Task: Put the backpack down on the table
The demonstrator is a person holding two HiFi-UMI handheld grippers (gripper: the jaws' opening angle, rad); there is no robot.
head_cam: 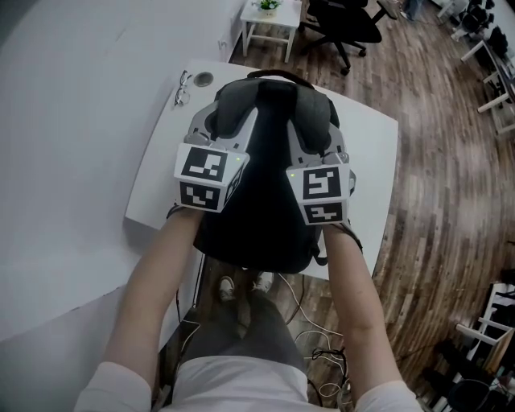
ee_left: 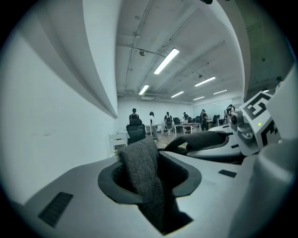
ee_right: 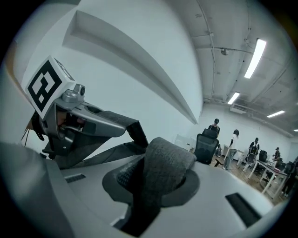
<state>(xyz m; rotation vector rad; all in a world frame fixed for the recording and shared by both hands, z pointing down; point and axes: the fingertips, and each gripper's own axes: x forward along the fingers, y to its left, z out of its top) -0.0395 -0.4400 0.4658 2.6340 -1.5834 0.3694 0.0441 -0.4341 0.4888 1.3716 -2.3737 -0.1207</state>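
Already the backpack is rested on the bench, under both tools. Left tool is slightly spread, left strap loose between; right tool is pinched on the right strap. Both are best opened wide before being drawn back.

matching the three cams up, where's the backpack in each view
Head view: backpack at centre, over the white table.
Left gripper view: only its grey strap, low centre, between the jaws.
Right gripper view: only its other strap, low centre, between the jaws.
Shared landmark: the black office chair, top of the head view; left of centre; right of centre.
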